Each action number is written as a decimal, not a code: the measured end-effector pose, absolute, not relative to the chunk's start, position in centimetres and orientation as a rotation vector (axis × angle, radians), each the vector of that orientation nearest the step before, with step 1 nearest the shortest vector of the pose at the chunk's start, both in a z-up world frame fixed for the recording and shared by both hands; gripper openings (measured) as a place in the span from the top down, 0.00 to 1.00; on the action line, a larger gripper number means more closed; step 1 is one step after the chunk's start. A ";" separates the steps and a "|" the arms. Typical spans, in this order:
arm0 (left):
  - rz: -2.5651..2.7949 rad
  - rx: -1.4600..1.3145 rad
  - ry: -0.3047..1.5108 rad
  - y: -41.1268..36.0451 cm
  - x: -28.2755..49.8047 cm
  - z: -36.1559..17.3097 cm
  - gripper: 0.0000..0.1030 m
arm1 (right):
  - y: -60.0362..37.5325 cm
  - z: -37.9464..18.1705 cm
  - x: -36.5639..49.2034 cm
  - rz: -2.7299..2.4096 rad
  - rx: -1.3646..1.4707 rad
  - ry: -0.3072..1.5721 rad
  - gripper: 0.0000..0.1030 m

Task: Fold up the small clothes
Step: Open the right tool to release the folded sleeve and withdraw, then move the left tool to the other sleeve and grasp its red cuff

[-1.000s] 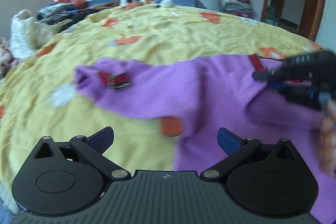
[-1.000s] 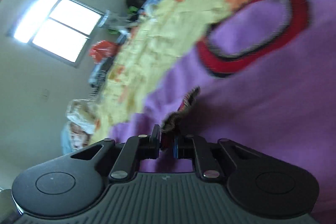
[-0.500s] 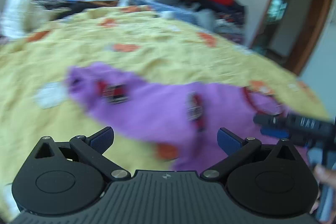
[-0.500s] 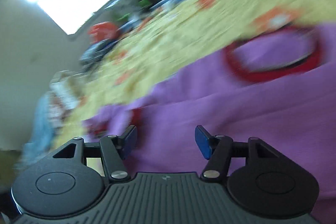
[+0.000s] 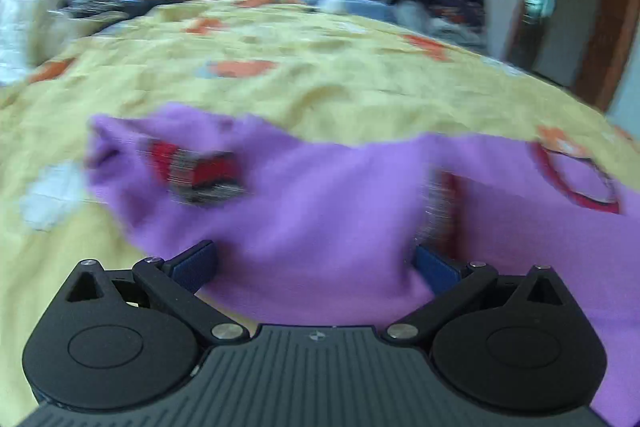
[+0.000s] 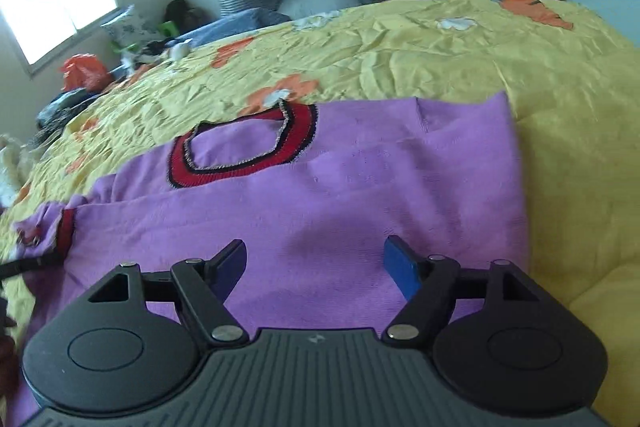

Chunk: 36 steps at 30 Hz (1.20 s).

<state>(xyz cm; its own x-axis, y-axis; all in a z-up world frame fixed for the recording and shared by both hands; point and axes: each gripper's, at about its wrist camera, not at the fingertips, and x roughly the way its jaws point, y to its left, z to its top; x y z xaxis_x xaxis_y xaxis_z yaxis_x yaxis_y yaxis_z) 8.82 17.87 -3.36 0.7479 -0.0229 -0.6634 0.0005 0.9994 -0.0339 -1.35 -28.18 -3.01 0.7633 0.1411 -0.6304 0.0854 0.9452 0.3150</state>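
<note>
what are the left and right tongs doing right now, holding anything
Left tongs: open, holding nothing, over the purple sweater.
Right tongs: open, holding nothing, over the same sweater.

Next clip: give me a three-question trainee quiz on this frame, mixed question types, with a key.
1. True or false: the right tool is shut on the sweater.
2. Multiple choice: the sweater's neckline trim is (A) red, (B) green, (C) white.
3. Fill in: the sweater lies on a yellow ____ with orange flowers.

Key
1. False. Both the right tool and the left tool are open, fingers apart over the fabric, holding nothing.
2. A.
3. Bedspread.
</note>
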 end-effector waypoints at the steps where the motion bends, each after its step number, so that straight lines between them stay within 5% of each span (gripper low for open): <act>1: 0.043 -0.006 0.725 18.6 9.1 -3.4 0.00 | -28.2 -3.0 -1.5 0.005 0.295 0.710 0.27; 8: 0.090 -0.106 0.720 24.9 9.3 -1.6 0.00 | -27.7 -3.4 -1.6 -0.058 0.110 0.712 0.27; 14: 0.088 0.094 0.612 26.5 10.3 0.8 0.00 | -26.3 -2.1 -2.4 -0.065 0.062 0.679 0.20; 19: 0.015 0.286 0.587 26.5 13.1 0.6 0.00 | -26.9 -3.7 -1.9 -0.066 0.088 0.718 0.04; 30: -0.263 0.705 0.343 25.6 9.3 -0.3 0.00 | -26.8 -3.9 -3.1 -0.052 0.108 0.653 0.03; 36: -0.404 0.819 0.387 24.6 10.1 -3.3 0.00 | -26.5 -4.0 -2.9 -0.065 0.092 0.659 0.03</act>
<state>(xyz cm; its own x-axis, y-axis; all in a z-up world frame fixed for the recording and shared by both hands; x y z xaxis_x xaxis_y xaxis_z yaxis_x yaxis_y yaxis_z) 10.11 24.57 -3.25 0.8560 -0.1949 -0.4789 0.4867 0.6162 0.6192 -2.88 -26.45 -4.00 0.7888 -0.0316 -0.6138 0.0899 0.9939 0.0644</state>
